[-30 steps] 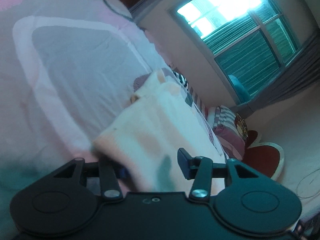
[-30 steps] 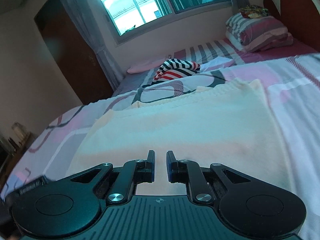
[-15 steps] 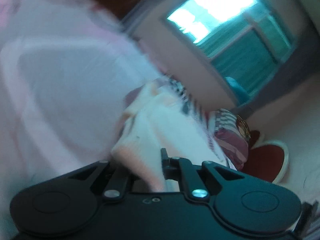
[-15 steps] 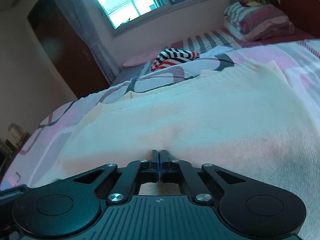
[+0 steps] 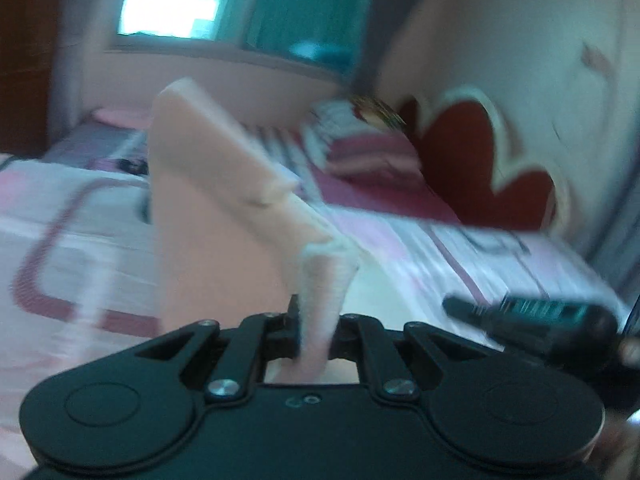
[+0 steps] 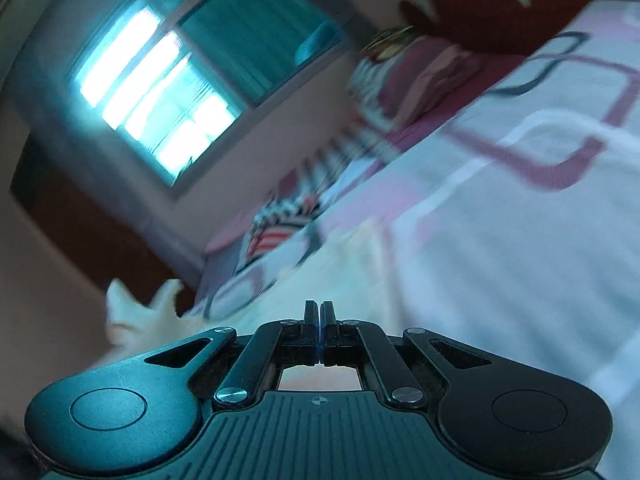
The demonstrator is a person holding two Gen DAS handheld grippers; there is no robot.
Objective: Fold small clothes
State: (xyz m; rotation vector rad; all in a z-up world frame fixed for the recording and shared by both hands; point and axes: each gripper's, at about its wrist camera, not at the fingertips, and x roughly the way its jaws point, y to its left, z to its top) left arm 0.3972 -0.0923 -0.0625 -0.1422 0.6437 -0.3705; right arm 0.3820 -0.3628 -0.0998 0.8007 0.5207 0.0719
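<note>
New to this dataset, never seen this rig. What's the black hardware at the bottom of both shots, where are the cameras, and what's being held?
No robot here: a person carries a handheld two-finger gripper in each hand, and each one has a fisheye camera looking forward along its fingers. The black hardware is the gripper itself.

Left wrist view: the left gripper is clamped on a fold of the pale cream knitted garment, which rises lifted above the pink and white patterned bedspread. The dark blurred object at the right edge is probably the other gripper.

Right wrist view: the right gripper has its fingers pressed together over the same cream cloth; whether cloth is pinched between them is hard to see. Further back lie a red, white and black striped garment and striped pillows by the dark red headboard. Both pictures are motion-blurred.
</note>
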